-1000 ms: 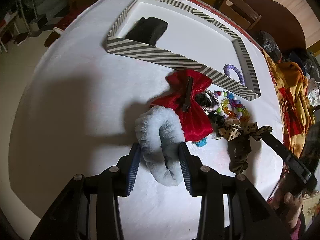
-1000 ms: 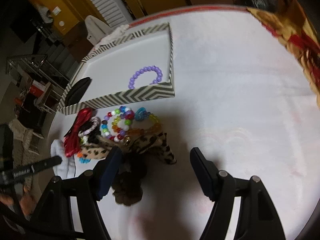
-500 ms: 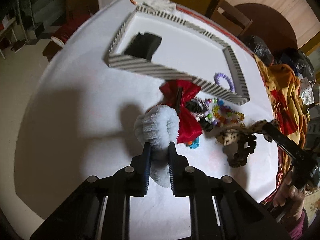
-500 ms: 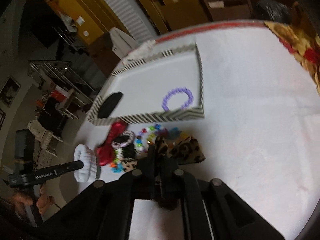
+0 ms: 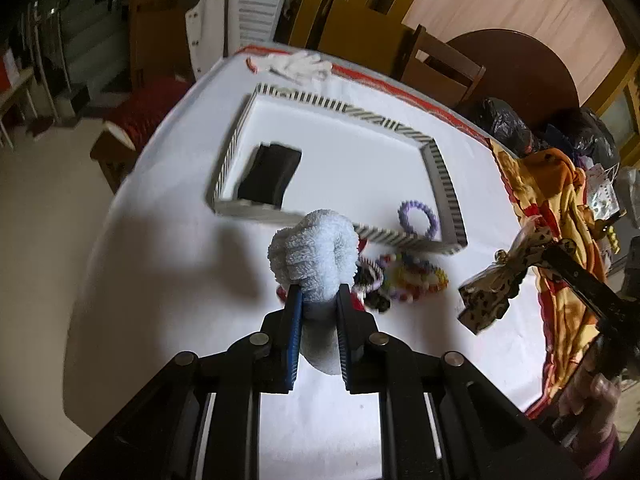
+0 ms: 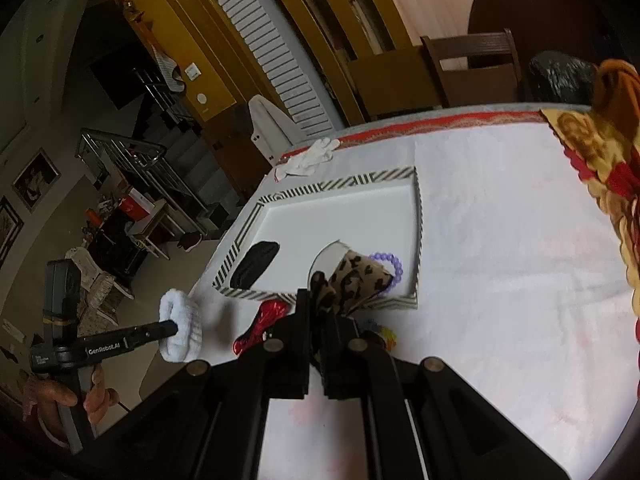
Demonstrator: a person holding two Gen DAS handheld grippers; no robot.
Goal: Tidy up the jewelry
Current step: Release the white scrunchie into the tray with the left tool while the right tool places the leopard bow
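Note:
My left gripper (image 5: 318, 296) is shut on a fluffy pale blue scrunchie (image 5: 314, 256) and holds it above the table, in front of the striped tray (image 5: 444, 184). My right gripper (image 6: 316, 300) is shut on a leopard-print bow (image 6: 354, 278), lifted near the tray's front wall; the bow also shows in the left wrist view (image 5: 492, 292). The tray (image 6: 340, 184) holds a black pouch (image 5: 270, 174) and a purple bead bracelet (image 5: 418, 220). A red bow (image 6: 262, 322) and coloured bead bracelets (image 5: 412, 276) lie on the table below.
White cloth covers the table (image 5: 180, 280). White gloves (image 5: 296, 66) lie beyond the tray. A yellow and red cloth (image 5: 560, 200) lies at the right edge. Wooden chairs (image 5: 440, 68) stand behind the table.
Both grippers closed on their items and lifted them off the table: the left with the blue scrunchie, the right with the leopard bow, both now nearer the tray.

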